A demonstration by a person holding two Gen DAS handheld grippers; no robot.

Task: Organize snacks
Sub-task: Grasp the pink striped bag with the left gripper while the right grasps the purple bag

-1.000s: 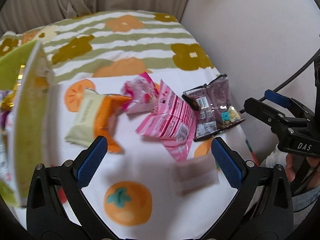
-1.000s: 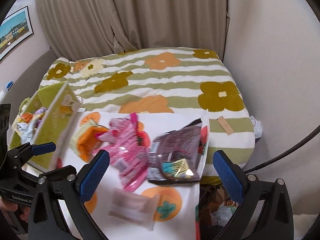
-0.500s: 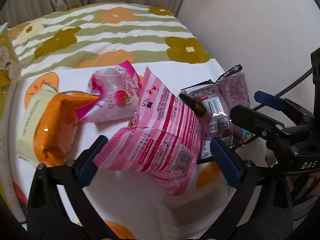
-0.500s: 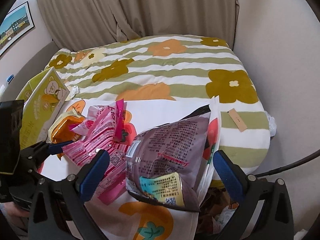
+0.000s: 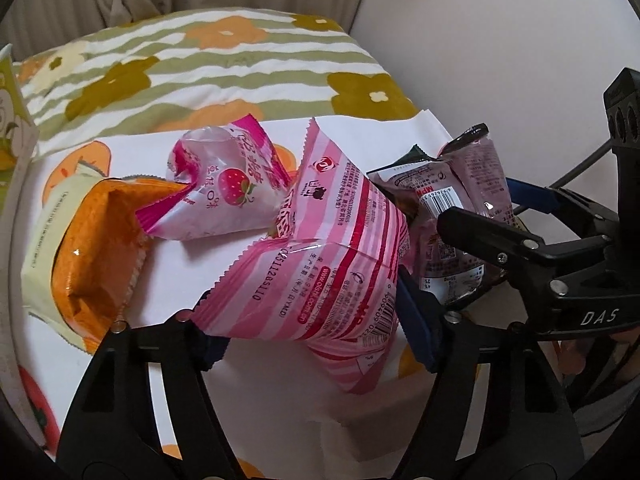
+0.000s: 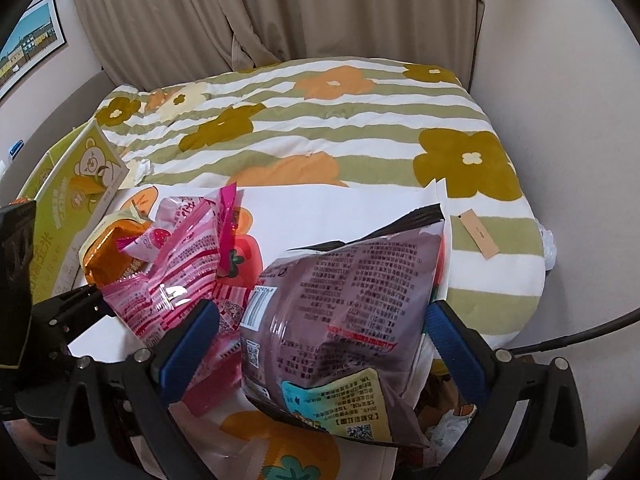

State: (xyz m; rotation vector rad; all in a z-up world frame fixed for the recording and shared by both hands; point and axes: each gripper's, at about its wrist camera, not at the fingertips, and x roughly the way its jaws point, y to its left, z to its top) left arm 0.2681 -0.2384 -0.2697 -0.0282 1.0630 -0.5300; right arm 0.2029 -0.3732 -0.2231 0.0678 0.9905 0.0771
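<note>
Behind the work area, beige curtains hang over a bed whose flower-striped quilt carries a white fruit-print cloth (image 5: 280, 136). You have the left gripper (image 5: 316, 332) spread either side of the pink striped foil snack bag (image 5: 336, 264), not visibly clamped. Your right gripper (image 6: 324, 344) likewise brackets the purple foil snack bag (image 6: 344, 304), fingers apart. An orange-and-cream packet (image 5: 84, 248) and a strawberry-print pouch (image 5: 224, 192) lie loose beside them. Judged progress: early; four snacks remain unsorted, the green carton (image 6: 72, 200) stands near

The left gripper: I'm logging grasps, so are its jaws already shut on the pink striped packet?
Not yet: the left gripper is open, its jaws straddling the pink striped packet without pinching it.
</note>
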